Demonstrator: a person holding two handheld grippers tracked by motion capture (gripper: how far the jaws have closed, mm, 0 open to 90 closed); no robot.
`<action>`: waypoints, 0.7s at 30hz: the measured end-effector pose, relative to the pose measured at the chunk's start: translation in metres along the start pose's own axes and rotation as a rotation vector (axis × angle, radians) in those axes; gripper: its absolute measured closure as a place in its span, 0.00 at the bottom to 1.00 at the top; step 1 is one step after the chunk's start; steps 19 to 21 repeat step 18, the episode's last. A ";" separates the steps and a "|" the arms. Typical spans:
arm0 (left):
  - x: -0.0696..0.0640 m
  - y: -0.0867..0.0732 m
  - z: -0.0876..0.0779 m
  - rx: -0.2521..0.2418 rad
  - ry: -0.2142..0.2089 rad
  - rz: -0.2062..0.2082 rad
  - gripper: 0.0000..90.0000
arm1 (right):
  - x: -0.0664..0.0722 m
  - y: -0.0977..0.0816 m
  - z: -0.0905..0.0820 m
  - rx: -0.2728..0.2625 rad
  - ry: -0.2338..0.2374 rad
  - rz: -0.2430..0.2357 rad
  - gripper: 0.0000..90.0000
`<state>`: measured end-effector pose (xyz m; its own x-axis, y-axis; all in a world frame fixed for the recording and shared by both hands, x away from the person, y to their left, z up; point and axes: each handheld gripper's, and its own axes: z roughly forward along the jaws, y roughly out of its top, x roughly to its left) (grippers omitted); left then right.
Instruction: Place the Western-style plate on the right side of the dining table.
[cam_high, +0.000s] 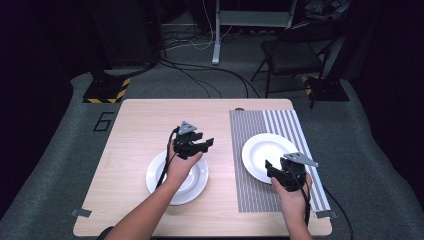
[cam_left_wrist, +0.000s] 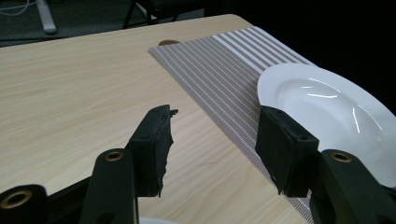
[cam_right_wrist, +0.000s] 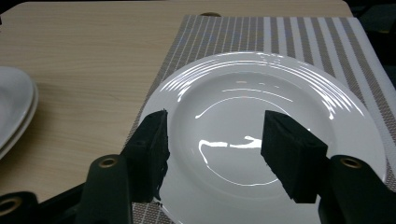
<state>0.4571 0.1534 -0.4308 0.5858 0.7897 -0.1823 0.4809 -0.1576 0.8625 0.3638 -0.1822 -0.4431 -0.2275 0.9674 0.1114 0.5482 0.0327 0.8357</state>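
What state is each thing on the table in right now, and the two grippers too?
Left gripper: open, empty, above the stacked plates.
Right gripper: open, empty, over the single plate's near edge.
Single plate: upright, empty, lying on the mat.
Stacked plates: upright on bare wood.
Striped mat: flat on the table's right side.

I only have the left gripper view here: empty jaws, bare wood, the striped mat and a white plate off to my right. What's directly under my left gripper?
Observer: The high view shows the left gripper hovering over a stack of white plates on the bare table.
Operator: Where's my right gripper?
Observer: The right gripper is at the near edge of the single plate on the striped mat.
Operator: Is it gripping that plate?
Observer: No. In the right gripper view its jaws stand open above the plate, nothing between them.
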 end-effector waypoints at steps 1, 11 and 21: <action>0.002 -0.001 -0.004 -0.005 0.005 0.000 0.50 | 0.001 0.000 -0.001 0.000 0.003 0.000 0.45; 0.021 -0.023 -0.032 0.010 0.025 -0.021 0.49 | 0.013 -0.013 -0.001 0.005 0.078 -0.036 0.42; 0.028 -0.031 -0.036 0.023 0.016 -0.029 0.44 | 0.020 -0.027 0.004 0.013 0.134 -0.087 0.40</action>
